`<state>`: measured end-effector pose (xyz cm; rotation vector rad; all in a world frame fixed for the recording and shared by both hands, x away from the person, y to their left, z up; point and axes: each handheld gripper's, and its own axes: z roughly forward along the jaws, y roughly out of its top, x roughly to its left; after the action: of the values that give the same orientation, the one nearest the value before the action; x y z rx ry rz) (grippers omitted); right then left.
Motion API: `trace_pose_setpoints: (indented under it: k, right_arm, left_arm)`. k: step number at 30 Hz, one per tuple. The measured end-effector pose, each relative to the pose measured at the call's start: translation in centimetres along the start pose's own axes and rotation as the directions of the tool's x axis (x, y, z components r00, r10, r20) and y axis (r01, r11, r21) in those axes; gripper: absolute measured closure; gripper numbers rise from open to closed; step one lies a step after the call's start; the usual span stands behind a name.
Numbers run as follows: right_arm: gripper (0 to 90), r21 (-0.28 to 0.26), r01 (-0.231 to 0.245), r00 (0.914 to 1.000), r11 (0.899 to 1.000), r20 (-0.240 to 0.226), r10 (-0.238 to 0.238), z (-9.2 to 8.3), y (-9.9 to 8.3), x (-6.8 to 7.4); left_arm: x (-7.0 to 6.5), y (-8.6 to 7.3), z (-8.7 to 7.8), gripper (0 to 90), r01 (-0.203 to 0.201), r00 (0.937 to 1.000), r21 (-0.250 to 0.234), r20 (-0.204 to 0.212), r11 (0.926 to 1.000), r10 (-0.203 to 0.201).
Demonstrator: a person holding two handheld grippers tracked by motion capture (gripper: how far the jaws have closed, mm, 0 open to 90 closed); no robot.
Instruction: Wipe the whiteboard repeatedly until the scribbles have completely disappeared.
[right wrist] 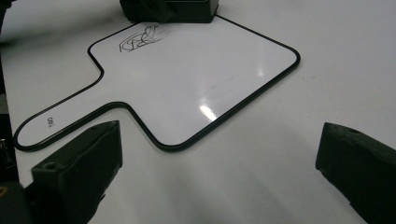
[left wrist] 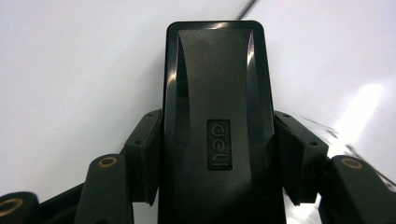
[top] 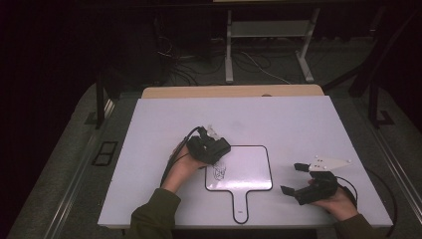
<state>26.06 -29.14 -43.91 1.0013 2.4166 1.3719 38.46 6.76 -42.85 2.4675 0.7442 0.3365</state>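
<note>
A paddle-shaped whiteboard (top: 246, 172) with a black rim lies flat on the table, its handle toward the person. A black scribble (top: 219, 172) marks its near-left part. My left gripper (top: 214, 149) is over the board's upper left corner, just above the scribble, shut on a black eraser (left wrist: 217, 116) with a raised logo, clamped from both sides. In the right gripper view the whiteboard (right wrist: 201, 79), the scribble (right wrist: 140, 39) and the eraser (right wrist: 168, 9) lie ahead. My right gripper (top: 293, 178) rests to the right of the board, open, with nothing between its fingers (right wrist: 79, 172).
The white tabletop (top: 298, 124) stretches wide behind and beside the board. A wooden strip (top: 234, 91) edges its far side. Beyond it are a metal stand's legs (top: 229, 55) and cables on the dark floor. The table's front edge runs just below the board's handle.
</note>
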Motion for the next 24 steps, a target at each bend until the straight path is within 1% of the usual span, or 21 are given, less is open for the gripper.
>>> trace_pose_setpoints:
  k: [1, 2, 3, 4, 5, 6, 9, 10, 13, 15, 18, 19, 20, 22, 23, 24]
  right_arm:
    - [0.0, 0.001, 0.0, 1.0, 1.0, 0.0, 0.0, 0.0, 0.0, 0.0]
    - [0.0, 0.0, -0.001, 1.0, 1.0, 0.001, 0.001, 0.0, 0.0, 0.0]
    - [0.0, 0.0, -0.001, 1.0, 1.0, 0.001, 0.001, -0.1, 0.0, 0.1]
    - [0.0, -0.002, -0.002, 1.0, 1.0, 0.001, 0.002, 0.0, 0.0, 0.1]
    - [0.0, -0.001, -0.001, 1.0, 1.0, 0.001, 0.001, 0.0, 0.0, 0.0]
    - [0.0, -0.001, 0.002, 1.0, 1.0, 0.0, -0.002, 0.0, 0.0, 0.0]
    - [0.0, -0.002, 0.002, 1.0, 1.0, -0.002, -0.002, 0.0, 0.0, 0.0]
    - [0.0, -0.003, 0.002, 1.0, 1.0, -0.002, -0.002, 0.0, 0.0, 0.0]
    - [0.0, -0.002, 0.0, 1.0, 1.0, 0.0, 0.0, 0.0, 0.0, 0.0]
    - [0.0, -0.001, -0.001, 1.0, 1.0, -0.001, 0.001, 0.0, 0.0, 0.0]
    - [0.0, 0.0, 0.0, 1.0, 1.0, -0.001, 0.0, 0.0, 0.0, 0.0]
    - [0.0, 0.0, 0.001, 1.0, 1.0, -0.001, -0.001, 0.0, 0.0, 0.0]
    - [0.0, 0.001, 0.0, 1.0, 1.0, -0.001, 0.0, 0.0, 0.0, 0.0]
    - [0.0, 0.002, 0.0, 1.0, 1.0, -0.002, 0.0, 0.0, 0.0, 0.0]
    - [0.0, 0.0, 0.0, 1.0, 1.0, -0.003, 0.0, 0.0, 0.0, 0.0]
    - [0.0, 0.001, 0.0, 1.0, 1.0, -0.003, 0.0, 0.0, 0.0, 0.0]
  left_arm:
    - [0.4, 0.0, 0.0, 38.9, 0.004, 1.0, 0.01, -0.003, 0.9999, -0.004]
    - [0.7, 0.0, 0.1, 38.9, 0.019, 0.9997, 0.001, -0.016, 0.9998, -0.019]
    - [1.0, 0.0, 0.1, 38.9, 0.021, 0.9993, 0.002, -0.03, 0.9998, -0.02]
    - [1.3, 0.1, 0.1, 38.9, 0.014, 0.9994, 0.005, -0.032, 0.9999, -0.014]
    - [1.4, 0.1, 0.2, 38.9, 0.026, 0.9993, 0.008, -0.027, 0.9996, -0.026]
    - [1.5, 0.1, 0.2, 38.9, 0.029, 0.9993, 0.003, -0.025, 0.9996, -0.029]
    - [1.1, 0.2, 0.1, 38.9, 0.015, 0.9997, 0.013, -0.017, 0.9998, -0.015]
    - [0.9, 0.2, 0.0, 38.9, 0.007, 0.9999, 0.021, -0.011, 0.9998, -0.006]
    - [-0.2, 0.2, -0.1, 38.9, -0.014, 0.9994, 0.02, 0.031, 0.9997, 0.013]
    - [-1.1, 0.1, -0.3, 38.9, -0.025, 0.9985, 0.022, 0.049, 0.9994, 0.024]
    - [-2.3, -0.1, -0.5, 38.9, -0.05, 0.9966, 0.021, 0.067, 0.9985, 0.049]
    - [-2.6, -0.1, -0.6, 38.9, -0.055, 0.996, 0.027, 0.072, 0.9981, 0.053]
    - [-3.0, -0.2, -0.7, 38.9, -0.058, 0.9953, 0.022, 0.078, 0.9981, 0.056]
    - [-3.7, -0.3, -0.8, 38.9, -0.068, 0.9936, 0.021, 0.092, 0.9975, 0.066]
    - [-4.0, -0.4, -0.8, 38.9, -0.07, 0.9925, 0.011, 0.101, 0.9975, 0.069]
    - [-4.3, -0.4, -1.0, 38.9, -0.081, 0.9908, 0.018, 0.11, 0.9965, 0.079]
